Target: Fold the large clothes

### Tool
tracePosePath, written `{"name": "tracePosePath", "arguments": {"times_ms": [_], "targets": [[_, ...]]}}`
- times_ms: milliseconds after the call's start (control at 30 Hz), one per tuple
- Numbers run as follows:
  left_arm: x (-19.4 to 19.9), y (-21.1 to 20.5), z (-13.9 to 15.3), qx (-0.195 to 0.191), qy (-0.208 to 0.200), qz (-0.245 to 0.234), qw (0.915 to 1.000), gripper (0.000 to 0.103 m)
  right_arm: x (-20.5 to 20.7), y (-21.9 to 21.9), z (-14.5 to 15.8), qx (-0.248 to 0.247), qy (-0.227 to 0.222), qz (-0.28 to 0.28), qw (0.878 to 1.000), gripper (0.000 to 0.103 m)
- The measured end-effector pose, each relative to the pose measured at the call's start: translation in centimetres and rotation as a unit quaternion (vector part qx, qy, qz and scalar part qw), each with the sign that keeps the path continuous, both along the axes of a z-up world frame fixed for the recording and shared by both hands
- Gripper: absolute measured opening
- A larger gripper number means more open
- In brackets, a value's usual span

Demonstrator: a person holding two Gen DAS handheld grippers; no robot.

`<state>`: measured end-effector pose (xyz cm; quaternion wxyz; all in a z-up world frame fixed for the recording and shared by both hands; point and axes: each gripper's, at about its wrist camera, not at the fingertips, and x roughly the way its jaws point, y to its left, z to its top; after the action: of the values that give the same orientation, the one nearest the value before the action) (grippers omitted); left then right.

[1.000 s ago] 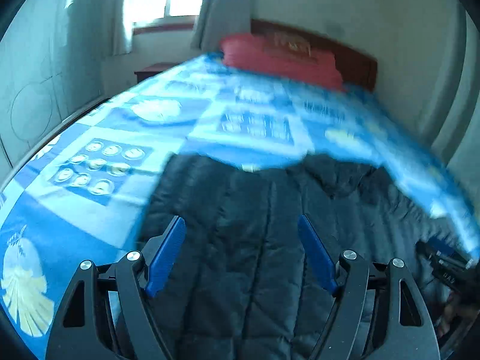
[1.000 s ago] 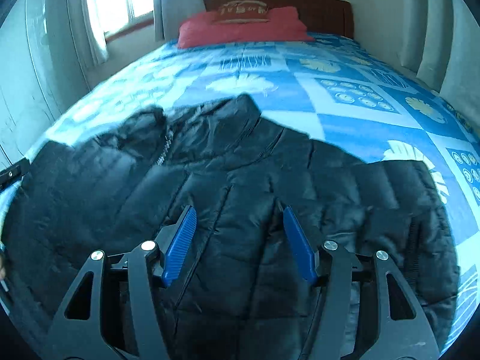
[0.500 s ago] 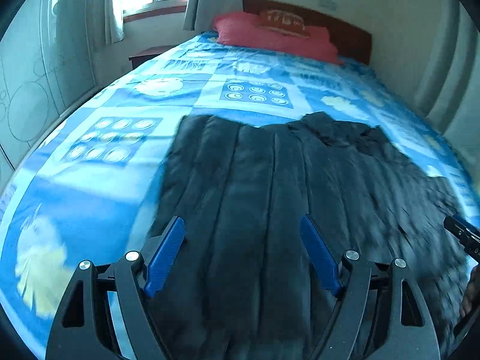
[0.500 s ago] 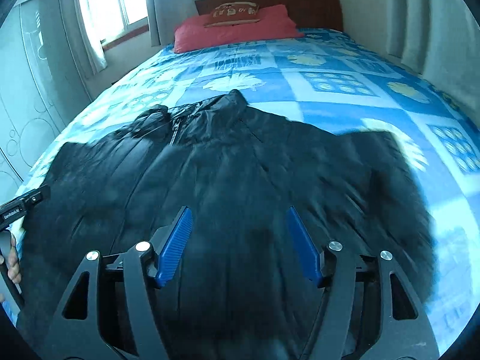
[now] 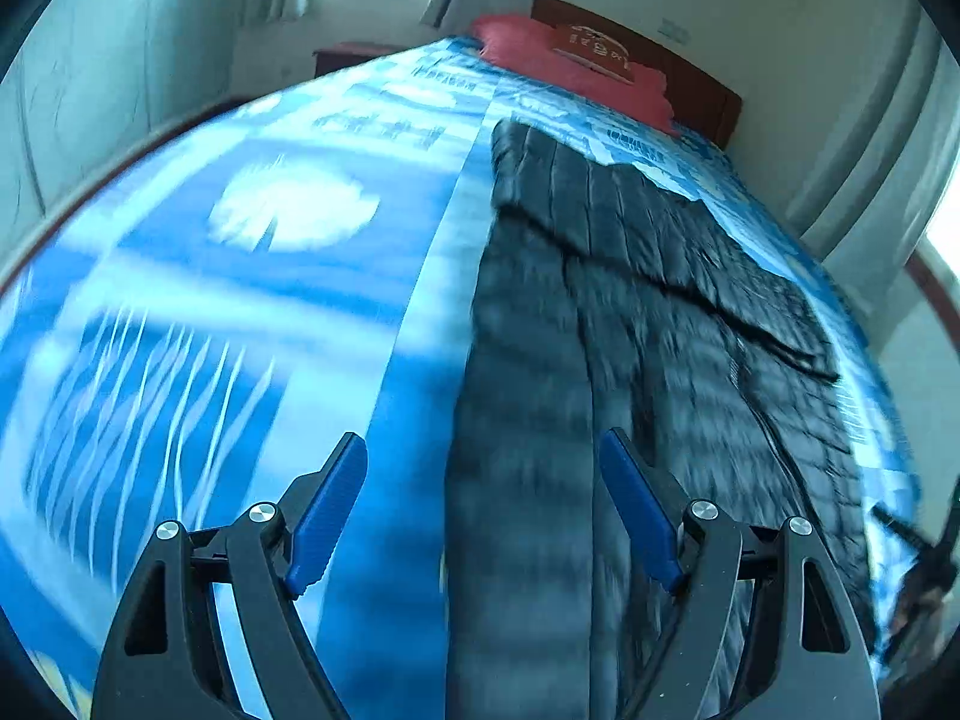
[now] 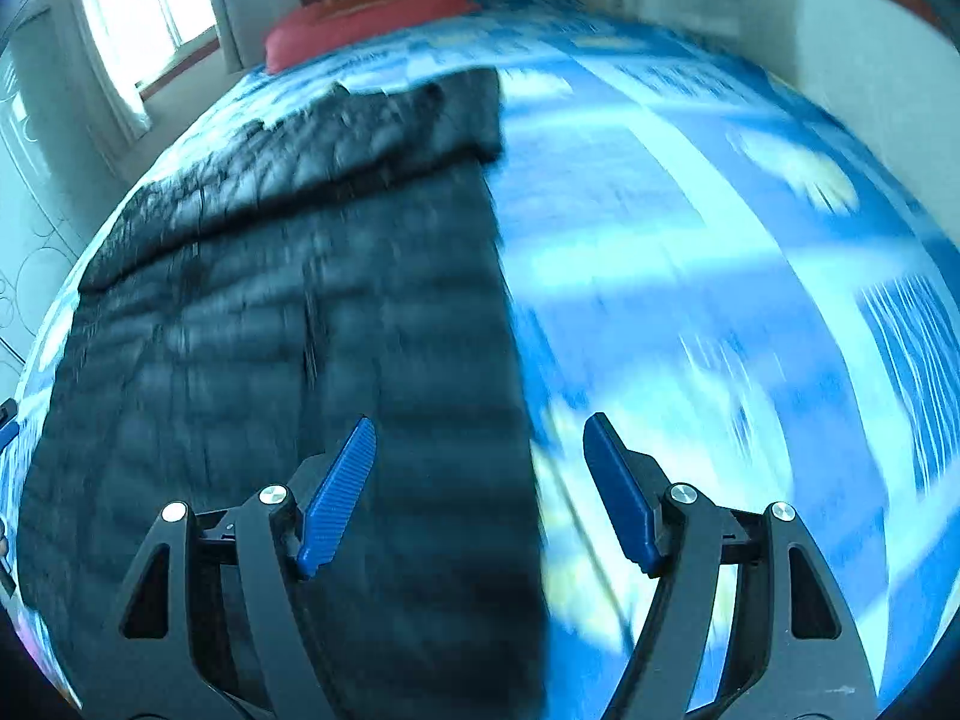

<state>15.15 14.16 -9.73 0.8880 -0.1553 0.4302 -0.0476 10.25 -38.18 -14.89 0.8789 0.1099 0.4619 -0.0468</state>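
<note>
A black quilted puffer jacket (image 5: pixel 630 330) lies spread flat on the blue patterned bedspread (image 5: pixel 240 300); it also shows in the right wrist view (image 6: pixel 300 312). My left gripper (image 5: pixel 483 504) is open and empty, hovering over the jacket's left edge. My right gripper (image 6: pixel 480 480) is open and empty, hovering over the jacket's right edge, where the black fabric meets the bedspread (image 6: pixel 690 270). Both views are motion-blurred.
A red pillow (image 5: pixel 564 66) lies at the wooden headboard (image 5: pixel 696 84) at the far end of the bed; the pillow also shows in the right wrist view (image 6: pixel 366 12). A window (image 6: pixel 144 6) with curtains is on the left wall. Walls flank both sides of the bed.
Both grippers have swung outward: the left one to the jacket's left edge, the right one to its right edge. Both stay open and empty. The jacket has not moved.
</note>
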Motion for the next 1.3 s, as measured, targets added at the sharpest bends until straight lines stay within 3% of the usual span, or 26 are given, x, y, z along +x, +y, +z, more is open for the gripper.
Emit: {"name": "tracePosePath", "arguments": {"times_ms": [233,433,500,567,667,733,767,800,867,900,1100,1300], "targets": [[-6.6,0.3,-1.7,-0.056,0.030,-0.004,0.9980,0.079,-6.1,0.5,-1.5,0.025,0.018,0.009,0.999,0.072],[-9.1,0.5,-2.9,-0.110,0.051,-0.011,0.9926,0.079,-8.8,1.8,-1.9,0.075,0.027,0.035,0.996,0.072],[-9.8,0.4,-3.6,-0.135,0.058,-0.014,0.9890,0.079,-9.9,2.4,-2.0,0.071,0.024,0.039,0.996,0.069],[-10.2,0.2,-4.2,-0.148,0.061,-0.015,0.9870,0.079,-10.6,2.8,-1.9,0.067,0.019,0.044,0.997,0.060],[-10.7,-0.4,-4.3,-0.157,0.054,-0.026,0.9858,0.077,-11.2,3.0,-1.9,0.099,0.016,0.046,0.994,0.043],[-10.7,-0.9,-4.5,-0.168,0.060,-0.041,0.9831,0.059,-11.2,3.1,-1.9,0.100,0.013,0.049,0.994,0.038],[-10.7,-1.0,-4.6,-0.170,0.064,-0.036,0.9827,0.056,-11.2,3.1,-1.8,0.104,0.009,0.050,0.993,0.034],[-10.8,-0.9,-4.7,-0.173,0.063,-0.034,0.9824,0.047,-11.3,3.0,-1.6,0.110,0.004,0.050,0.993,0.030],[-11.0,-0.7,-4.7,-0.180,0.063,-0.026,0.9814,0.032,-11.3,2.7,-1.3,0.118,-0.005,0.048,0.992,0.013],[-11.1,-0.4,-4.7,-0.184,0.061,-0.019,0.9807,0.023,-11.5,2.6,-1.1,0.126,-0.009,0.048,0.991,0.013],[-12.0,-0.1,-2.9,-0.195,0.030,-0.010,0.9804,0.015,-12.1,1.2,-0.4,0.184,-0.032,0.042,0.981,0.010],[-13.1,-0.4,0.0,-0.200,-0.002,-0.018,0.9796,0.014,-13.6,0.4,2.2,0.219,-0.065,0.041,0.973,0.009]]}}
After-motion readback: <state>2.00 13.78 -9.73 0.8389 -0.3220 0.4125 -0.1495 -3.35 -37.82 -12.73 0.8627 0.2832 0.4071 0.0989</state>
